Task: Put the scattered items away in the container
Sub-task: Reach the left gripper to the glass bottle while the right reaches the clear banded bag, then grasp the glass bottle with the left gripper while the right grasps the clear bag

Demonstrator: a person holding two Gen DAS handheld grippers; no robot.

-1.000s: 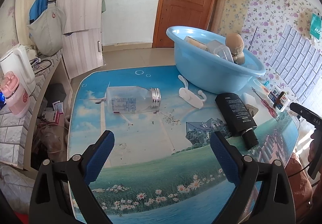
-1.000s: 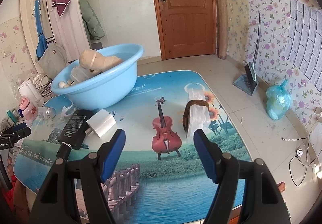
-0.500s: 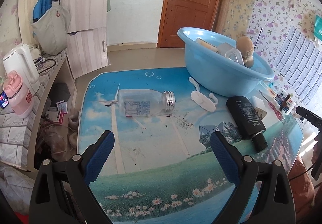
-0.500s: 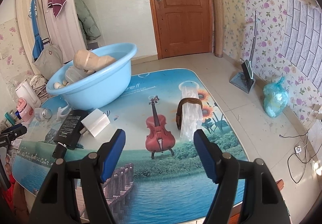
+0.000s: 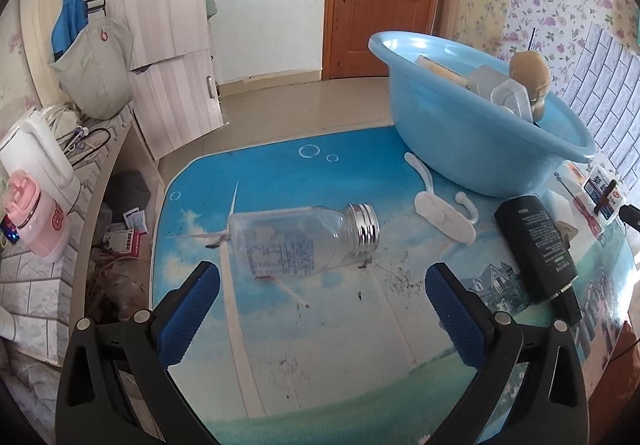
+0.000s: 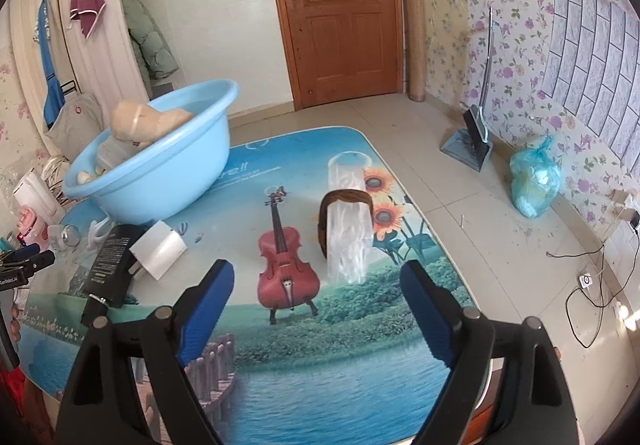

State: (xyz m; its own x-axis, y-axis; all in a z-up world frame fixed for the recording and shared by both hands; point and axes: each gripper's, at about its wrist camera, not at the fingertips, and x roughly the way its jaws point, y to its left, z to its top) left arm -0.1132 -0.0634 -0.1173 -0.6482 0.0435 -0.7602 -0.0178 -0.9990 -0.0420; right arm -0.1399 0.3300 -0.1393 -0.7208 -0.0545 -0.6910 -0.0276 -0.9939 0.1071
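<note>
Your left tongs (image 5: 322, 285) hang wide apart over the surface (image 5: 320, 365), and their jaws have just been spreading further with nothing between them. Just beyond the tips a clear bottle (image 5: 296, 241) lies on its side, its silver screw cap (image 5: 363, 225) pointing toward the blue basin (image 5: 460, 141). The basin stands at the far right of that view and already holds a clear box (image 5: 512, 97) and a tan rounded thing (image 5: 528, 71). A white hook (image 5: 440, 215) lies on the surface just in front of the basin, and a black tube (image 5: 538, 249) lies to its right. Your right tongs (image 6: 316, 285) have also just been widening and grip nothing. Ahead of them a clear plastic piece with a brown band (image 6: 346, 229) lies on the surface, apart from the basin (image 6: 160, 169), which shows at the left of that view. A white block (image 6: 158, 249) rests beside the black tube (image 6: 110, 265) near the basin.
</note>
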